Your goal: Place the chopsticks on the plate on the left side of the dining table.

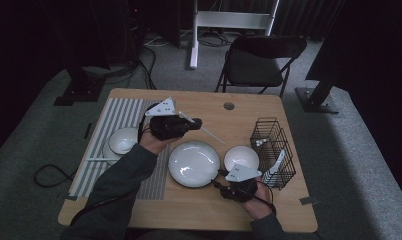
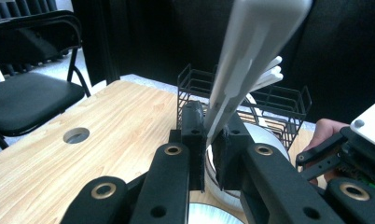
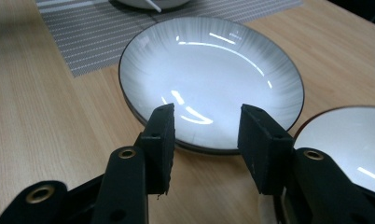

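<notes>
1 plate (image 1: 194,163), 2 bowls (image 1: 241,157) (image 1: 124,140), 1 wire basket (image 1: 274,150), 1 striped mat (image 1: 109,130), 1 chair (image 1: 259,57), 2 hand-held grippers (image 1: 196,122) (image 1: 220,180)

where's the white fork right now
The fork is clamped in the left gripper, held over the table's middle in the high view, above the plate and left of the wire basket.

Left gripper (image 1: 196,122) is held over the table's middle, jaws pointing toward the person's right, clamped tight on a thin white utensil (image 2: 251,60) that sticks out past the pads. Left forearm, in a dark sleeve, reaches diagonally up from the bottom edge. Right gripper (image 1: 220,179) sits near the front edge, angled up-left, jaws parted with nothing between them (image 3: 206,135). Right hand wraps its body from below.
</notes>
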`<state>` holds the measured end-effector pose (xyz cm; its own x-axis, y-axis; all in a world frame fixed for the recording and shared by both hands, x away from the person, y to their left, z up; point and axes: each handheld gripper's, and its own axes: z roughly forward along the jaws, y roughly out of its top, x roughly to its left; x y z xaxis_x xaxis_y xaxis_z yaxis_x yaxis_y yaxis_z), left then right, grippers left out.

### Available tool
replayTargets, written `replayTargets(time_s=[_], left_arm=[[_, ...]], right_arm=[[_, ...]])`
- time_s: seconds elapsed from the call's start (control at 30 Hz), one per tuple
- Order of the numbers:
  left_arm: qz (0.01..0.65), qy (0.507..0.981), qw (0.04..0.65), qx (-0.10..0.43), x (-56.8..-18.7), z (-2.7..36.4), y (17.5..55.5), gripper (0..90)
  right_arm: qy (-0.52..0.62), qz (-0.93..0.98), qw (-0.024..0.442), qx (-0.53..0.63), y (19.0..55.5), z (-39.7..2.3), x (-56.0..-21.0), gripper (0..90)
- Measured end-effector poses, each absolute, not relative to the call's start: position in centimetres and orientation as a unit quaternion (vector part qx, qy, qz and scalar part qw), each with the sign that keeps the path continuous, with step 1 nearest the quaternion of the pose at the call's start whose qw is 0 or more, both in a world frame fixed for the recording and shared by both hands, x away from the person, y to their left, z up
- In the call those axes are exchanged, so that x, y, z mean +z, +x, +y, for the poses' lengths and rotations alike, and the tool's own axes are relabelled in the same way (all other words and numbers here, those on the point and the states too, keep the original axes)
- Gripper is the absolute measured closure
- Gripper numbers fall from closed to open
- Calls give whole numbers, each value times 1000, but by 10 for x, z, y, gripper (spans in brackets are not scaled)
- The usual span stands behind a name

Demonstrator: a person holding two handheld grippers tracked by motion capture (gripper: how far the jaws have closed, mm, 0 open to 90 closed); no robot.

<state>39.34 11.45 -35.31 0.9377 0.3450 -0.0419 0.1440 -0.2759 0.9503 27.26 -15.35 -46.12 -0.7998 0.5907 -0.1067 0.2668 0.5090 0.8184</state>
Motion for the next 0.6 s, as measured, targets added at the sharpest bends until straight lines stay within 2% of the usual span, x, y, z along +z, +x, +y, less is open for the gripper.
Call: replayTargets(time_s=[0.6], left_arm=[[167, 795, 577, 85, -358, 142, 388, 846]], right_arm=[[242, 847, 212, 423, 290, -145, -441, 565]])
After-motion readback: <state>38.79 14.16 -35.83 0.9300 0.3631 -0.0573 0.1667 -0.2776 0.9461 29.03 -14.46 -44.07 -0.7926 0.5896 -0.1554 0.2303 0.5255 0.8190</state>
